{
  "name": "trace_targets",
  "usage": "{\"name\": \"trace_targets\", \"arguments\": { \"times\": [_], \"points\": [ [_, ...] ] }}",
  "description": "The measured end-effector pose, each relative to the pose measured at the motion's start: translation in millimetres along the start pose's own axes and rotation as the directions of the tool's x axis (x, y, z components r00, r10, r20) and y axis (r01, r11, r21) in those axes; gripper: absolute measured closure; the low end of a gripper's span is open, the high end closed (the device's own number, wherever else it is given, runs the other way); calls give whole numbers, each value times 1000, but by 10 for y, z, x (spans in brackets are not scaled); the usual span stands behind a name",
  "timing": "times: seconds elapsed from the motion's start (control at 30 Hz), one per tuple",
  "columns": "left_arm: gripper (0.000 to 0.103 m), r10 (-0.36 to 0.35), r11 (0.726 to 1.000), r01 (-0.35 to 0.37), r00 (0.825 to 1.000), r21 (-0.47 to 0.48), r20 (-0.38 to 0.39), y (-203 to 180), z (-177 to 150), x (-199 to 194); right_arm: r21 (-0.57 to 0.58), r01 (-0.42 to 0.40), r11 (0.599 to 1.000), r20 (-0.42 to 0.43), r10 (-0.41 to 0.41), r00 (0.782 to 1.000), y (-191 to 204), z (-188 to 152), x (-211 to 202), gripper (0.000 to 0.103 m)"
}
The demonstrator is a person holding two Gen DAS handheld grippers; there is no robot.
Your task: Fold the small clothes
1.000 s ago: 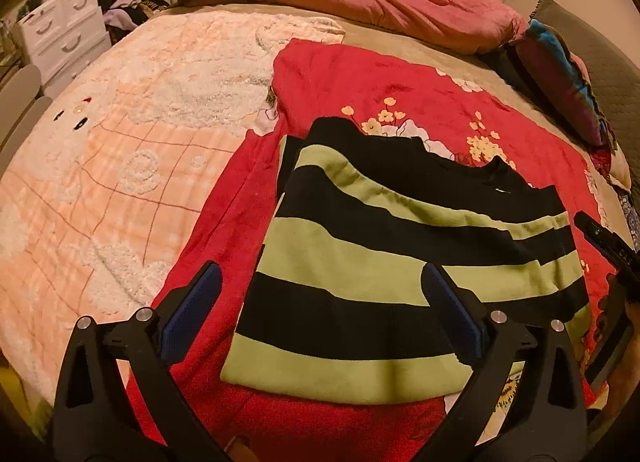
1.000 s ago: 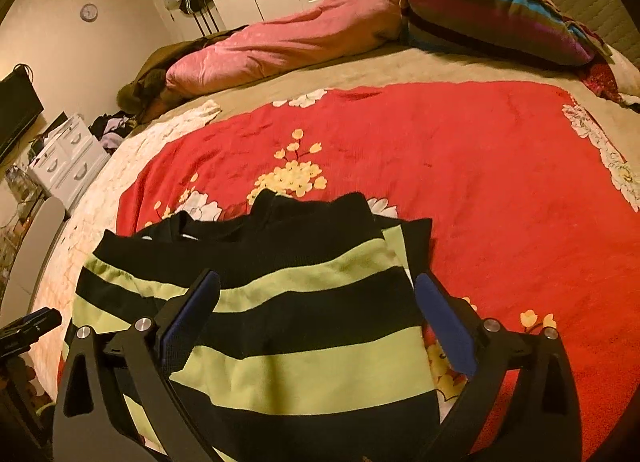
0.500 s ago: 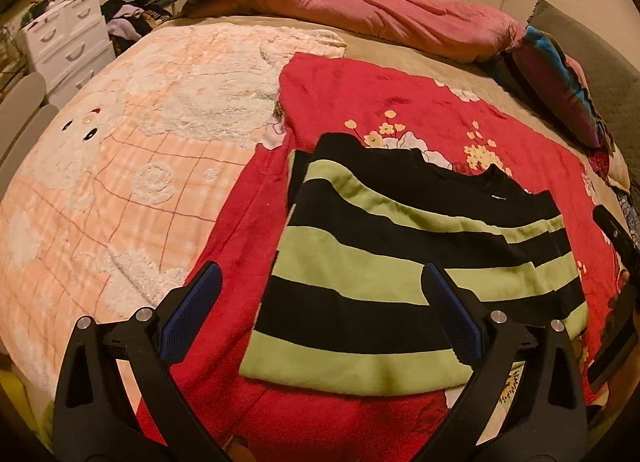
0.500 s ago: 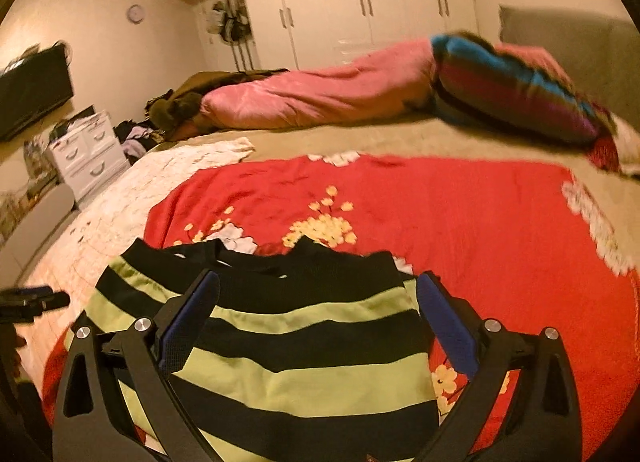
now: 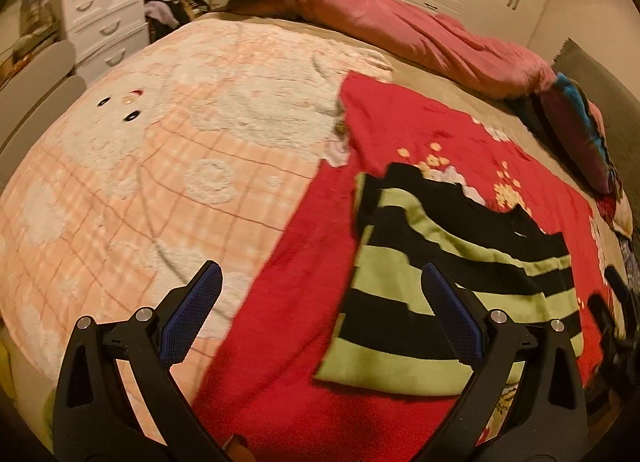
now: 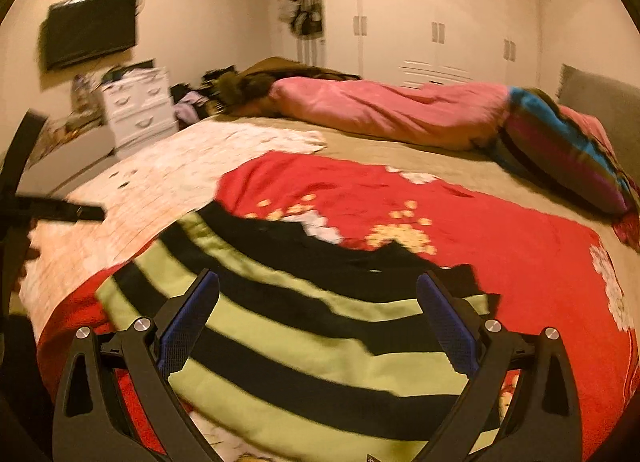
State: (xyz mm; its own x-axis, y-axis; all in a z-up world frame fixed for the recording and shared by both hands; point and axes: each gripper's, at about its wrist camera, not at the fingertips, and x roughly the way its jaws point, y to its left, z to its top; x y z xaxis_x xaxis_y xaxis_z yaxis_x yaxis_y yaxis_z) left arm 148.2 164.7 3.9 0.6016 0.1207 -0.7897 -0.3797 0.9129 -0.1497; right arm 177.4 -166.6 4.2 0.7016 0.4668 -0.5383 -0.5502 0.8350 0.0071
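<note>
A folded black and lime-green striped garment (image 5: 452, 286) lies flat on a red floral blanket (image 5: 400, 133) on the bed. It also shows in the right wrist view (image 6: 304, 334), low and centre. My left gripper (image 5: 320, 282) is open and empty, held above the blanket to the left of the garment. My right gripper (image 6: 318, 294) is open and empty, held above the garment's near part. The left gripper shows as a dark bar at the left edge of the right wrist view (image 6: 60, 211).
A peach and white plush blanket (image 5: 160, 165) covers the bed's left side. A rolled pink duvet (image 5: 420, 37) and a striped pillow (image 6: 560, 149) lie at the far side. White drawers (image 6: 138, 109) with piled clothes stand beyond the bed. Wardrobes (image 6: 432, 17) line the back wall.
Both grippers have lifted and drawn back from the garment. The left view has swung left, so the garment now sits to its right. The garment lies as before.
</note>
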Motion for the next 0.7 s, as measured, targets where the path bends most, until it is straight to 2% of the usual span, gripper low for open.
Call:
{"name": "trace_targets", "arguments": {
  "times": [0.23, 0.33, 0.57, 0.63, 0.7],
  "points": [
    [9, 10, 998, -10, 1000, -62, -4, 316, 14, 25, -151, -35, 988, -58, 26, 998, 616, -134, 93, 4],
    [9, 14, 996, -15, 1000, -83, -6, 415, 6, 57, -182, -57, 982, -76, 44, 996, 821, -182, 142, 4],
    [9, 13, 994, -16, 999, -111, -30, 565, -31, 178, -235, -169, 957, -156, 134, 979, 1475, -314, 353, 4],
    [9, 11, 993, -16, 999, -118, -37, 586, -39, 218, -287, -171, 943, -167, 126, 978, 1663, -368, 415, 4],
    [9, 11, 992, -16, 999, -122, -45, 591, -40, 255, -365, -142, 920, -175, 82, 981, 1833, -440, 497, 4]
  ]
}}
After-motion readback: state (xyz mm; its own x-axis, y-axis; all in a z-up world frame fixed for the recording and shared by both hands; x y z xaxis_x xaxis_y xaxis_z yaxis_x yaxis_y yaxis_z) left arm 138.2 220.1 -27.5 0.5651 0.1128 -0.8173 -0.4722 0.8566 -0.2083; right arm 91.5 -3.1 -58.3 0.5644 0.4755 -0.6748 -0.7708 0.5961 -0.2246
